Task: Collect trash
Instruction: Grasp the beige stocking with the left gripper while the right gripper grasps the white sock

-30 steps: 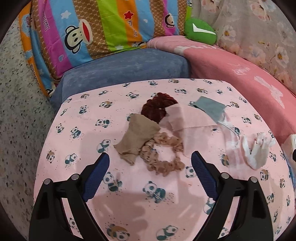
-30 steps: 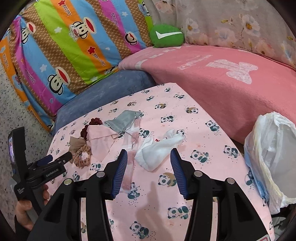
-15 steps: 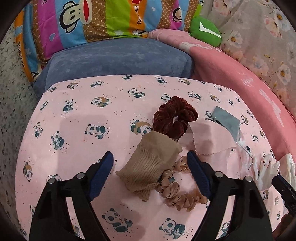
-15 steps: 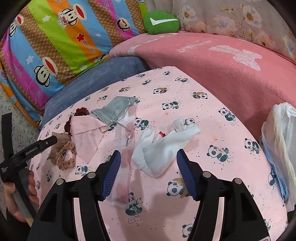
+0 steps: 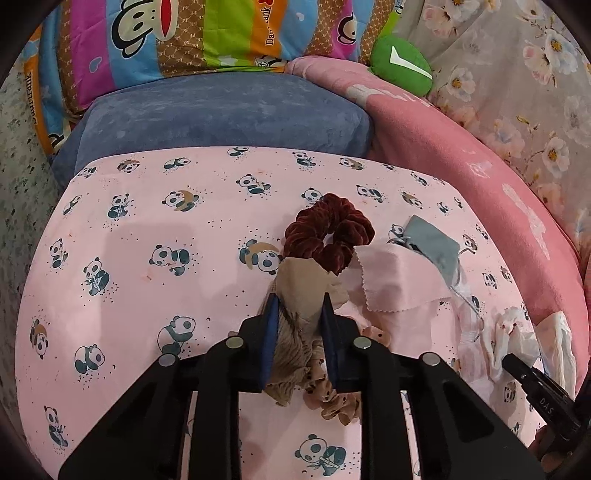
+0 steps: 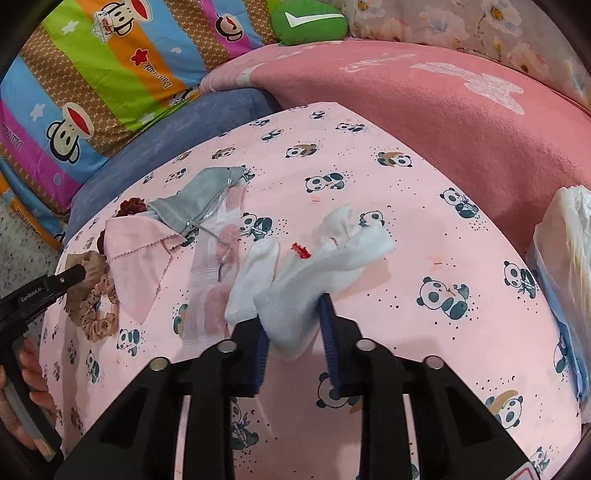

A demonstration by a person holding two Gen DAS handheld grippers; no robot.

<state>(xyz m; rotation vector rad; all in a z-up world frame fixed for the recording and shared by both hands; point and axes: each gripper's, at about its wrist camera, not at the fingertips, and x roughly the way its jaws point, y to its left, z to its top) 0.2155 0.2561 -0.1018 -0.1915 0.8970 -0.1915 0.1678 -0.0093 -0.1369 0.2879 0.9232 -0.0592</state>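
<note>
My left gripper (image 5: 298,302) is shut on a tan ribbed sock (image 5: 301,291) lying on the pink panda sheet (image 5: 147,229). A beige scrunchie (image 5: 332,400) lies under the sock. A dark red scrunchie (image 5: 328,232) lies just beyond it. My right gripper (image 6: 293,314) is shut on a white sock (image 6: 306,280) with a red mark. A pink cloth (image 6: 136,258), a grey pouch (image 6: 192,203) and a clear wrapper (image 6: 214,288) lie to its left. The left gripper also shows in the right wrist view (image 6: 70,275).
A white plastic bag (image 6: 565,240) stands at the right edge of the sheet. A blue cushion (image 5: 221,114), a striped monkey-print pillow (image 5: 166,33), a pink blanket (image 6: 424,110) and a green cushion (image 6: 306,22) lie behind.
Both grippers have moved forward and down and shut: the left on the tan sock, the right on the white sock.
</note>
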